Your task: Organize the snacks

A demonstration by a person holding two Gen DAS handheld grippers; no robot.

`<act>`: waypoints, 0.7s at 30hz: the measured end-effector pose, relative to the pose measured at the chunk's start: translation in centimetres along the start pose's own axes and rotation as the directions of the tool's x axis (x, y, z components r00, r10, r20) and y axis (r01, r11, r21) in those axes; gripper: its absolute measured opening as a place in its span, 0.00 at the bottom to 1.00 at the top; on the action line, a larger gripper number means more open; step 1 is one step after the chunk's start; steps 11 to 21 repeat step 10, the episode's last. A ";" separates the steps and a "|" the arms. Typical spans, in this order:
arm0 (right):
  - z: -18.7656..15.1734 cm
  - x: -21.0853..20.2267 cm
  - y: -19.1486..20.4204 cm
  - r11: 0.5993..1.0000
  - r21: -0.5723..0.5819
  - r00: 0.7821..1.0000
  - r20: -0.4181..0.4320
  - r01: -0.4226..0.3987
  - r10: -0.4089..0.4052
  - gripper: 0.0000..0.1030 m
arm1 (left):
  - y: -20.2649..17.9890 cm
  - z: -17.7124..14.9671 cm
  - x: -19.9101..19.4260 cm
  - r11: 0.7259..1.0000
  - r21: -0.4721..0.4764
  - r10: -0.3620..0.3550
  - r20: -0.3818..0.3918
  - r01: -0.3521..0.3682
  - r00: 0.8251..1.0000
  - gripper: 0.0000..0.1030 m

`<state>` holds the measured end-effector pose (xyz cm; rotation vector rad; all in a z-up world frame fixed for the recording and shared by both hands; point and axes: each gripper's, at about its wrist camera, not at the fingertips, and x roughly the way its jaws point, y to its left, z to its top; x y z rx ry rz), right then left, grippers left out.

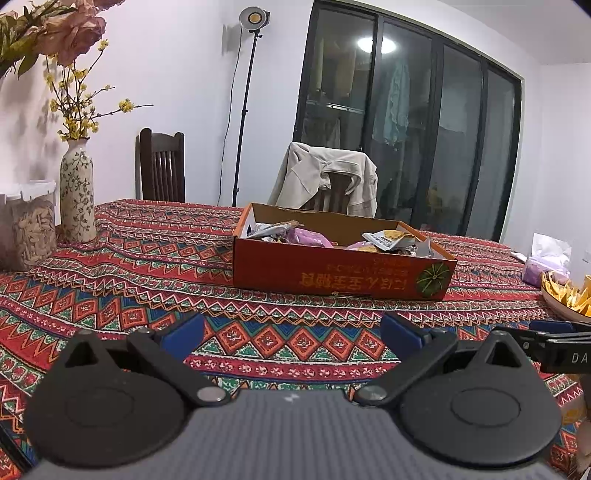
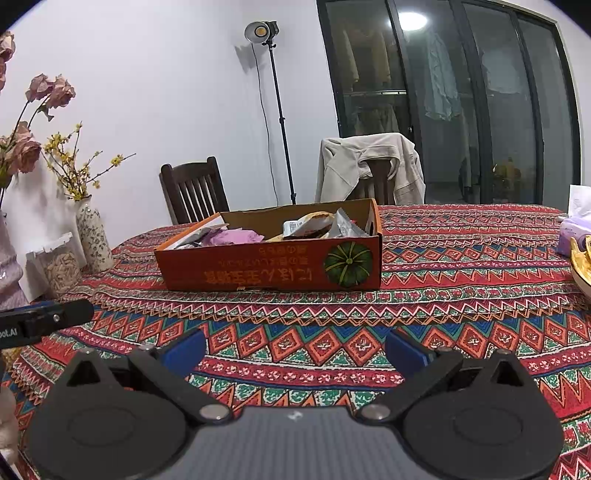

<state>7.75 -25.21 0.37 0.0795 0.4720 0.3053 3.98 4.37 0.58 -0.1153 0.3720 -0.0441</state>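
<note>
1. My left gripper [image 1: 291, 326] hangs low over the tablecloth [image 1: 147, 266], jaws spread wide with nothing between the blue pads [image 1: 184, 334].
2. My right gripper [image 2: 295, 345] sits the same way: jaws released, empty, only patterned cloth showing between its pads [image 2: 404, 350].
3. The two grippers are side by side; from the left wrist view I see the right one's tip at the right edge, and from the right wrist view the left one's tip at the left edge.
4. The box [image 1: 332, 269] lies ahead of both grippers, well apart from them, flat on the cloth, open on top, with a green pumpkin picture on its near wall.
5. The snacks [image 1: 391, 240] are inside the box: crumpled wrappers, purple packets [image 1: 308, 236] and a silver pouch [image 2: 345, 223], heaped loosely.
6. To the left stand a flowered vase [image 1: 75, 192] with yellow sprigs and a clear jar [image 1: 31, 229] beside it.
7. At the far right I see a purple tissue pack [image 1: 546, 258] and the rim of a bowl [image 1: 561, 306] with yellow pieces in it.
8. Behind the table: two chairs, one draped with a jacket [image 1: 325, 177], and a lamp [image 1: 255, 16] on a stand.
</note>
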 end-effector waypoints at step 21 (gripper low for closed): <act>-0.3 0.4 0.3 1.000 -0.005 1.000 -0.011 0.001 -0.001 1.00 | 0.1 -0.3 -0.2 1.000 -0.002 0.003 0.016 -0.003 1.000 1.00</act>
